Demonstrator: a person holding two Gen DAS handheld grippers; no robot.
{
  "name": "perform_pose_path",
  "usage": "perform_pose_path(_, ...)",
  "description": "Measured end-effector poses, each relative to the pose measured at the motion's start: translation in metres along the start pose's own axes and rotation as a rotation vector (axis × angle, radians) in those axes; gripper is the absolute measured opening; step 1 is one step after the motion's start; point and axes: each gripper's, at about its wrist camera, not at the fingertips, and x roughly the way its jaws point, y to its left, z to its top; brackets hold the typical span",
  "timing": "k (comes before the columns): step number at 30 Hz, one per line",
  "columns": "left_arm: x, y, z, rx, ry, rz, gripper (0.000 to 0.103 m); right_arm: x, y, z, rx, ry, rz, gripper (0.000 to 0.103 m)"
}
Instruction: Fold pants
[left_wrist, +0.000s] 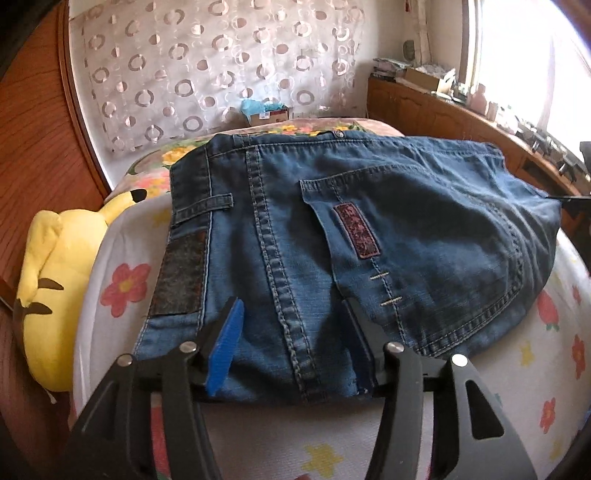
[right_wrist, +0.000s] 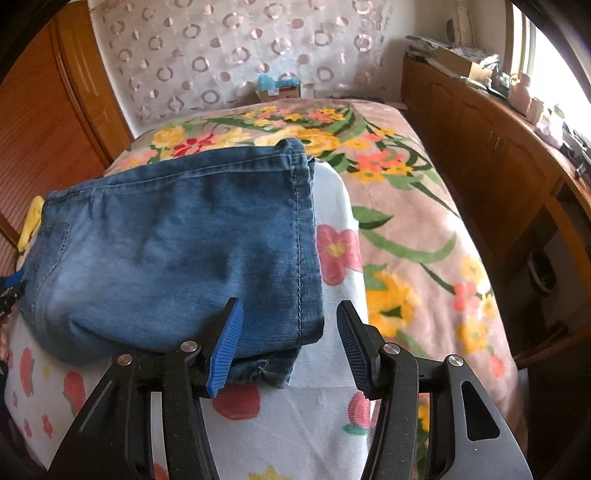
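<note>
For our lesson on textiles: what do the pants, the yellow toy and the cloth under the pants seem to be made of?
The pants: blue denim, matte and faded in patches, with pale contrast stitching and a metal-looking waist button. The yellow toy: soft plush, judging by its fuzzy, rounded surface. The cloth under the pants: thin white woven fabric, probably cotton, with printed flowers.

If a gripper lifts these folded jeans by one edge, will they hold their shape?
Probably not. The jeans drape softly over the bedding, so they would likely sag. Stacked layers at the hem suggest the fold could slip open.
</note>
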Motion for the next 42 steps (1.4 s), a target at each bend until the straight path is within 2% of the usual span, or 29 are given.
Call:
perform_pose_path(5,0.002,-0.006,0.0,0.031,0.008,0.038,0.054,0.007,0.003,-0.002,0.02,0.033,0.02,0.054)
perform_pose_path(11,0.003,-0.007,0.002,0.032,0.009,0.04,0.055,0.013,0.008,-0.008,0.023,0.069,0.004,0.053)
perform_pose_path(13,0.003,-0.007,0.002,0.032,0.009,0.04,0.055,0.012,0.012,-0.01,0.016,0.072,0.01,0.045)
perform_pose_path(17,0.003,-0.006,0.002,0.03,0.008,0.036,0.055,0.013,0.02,-0.014,-0.029,0.06,-0.036,0.024)
perform_pose_path(20,0.001,-0.005,0.002,0.023,0.005,0.01,0.055,0.013,0.024,-0.016,-0.049,0.044,-0.037,0.019)
perform_pose_path(25,-0.015,0.006,0.001,0.016,0.017,-0.045,0.055,0.012,0.024,-0.02,-0.064,0.013,-0.039,0.019)
perform_pose_path(31,-0.043,0.037,-0.004,-0.056,-0.022,0.003,0.055,0.012,0.024,-0.022,-0.073,-0.014,-0.04,0.019)
perform_pose_path(35,-0.033,0.057,-0.012,-0.109,0.027,0.038,0.055,0.011,0.024,-0.024,-0.083,-0.028,-0.034,0.019)
perform_pose_path(42,-0.017,0.063,-0.016,-0.16,0.068,0.022,0.055,0.01,0.024,-0.026,-0.087,-0.035,-0.03,0.019)
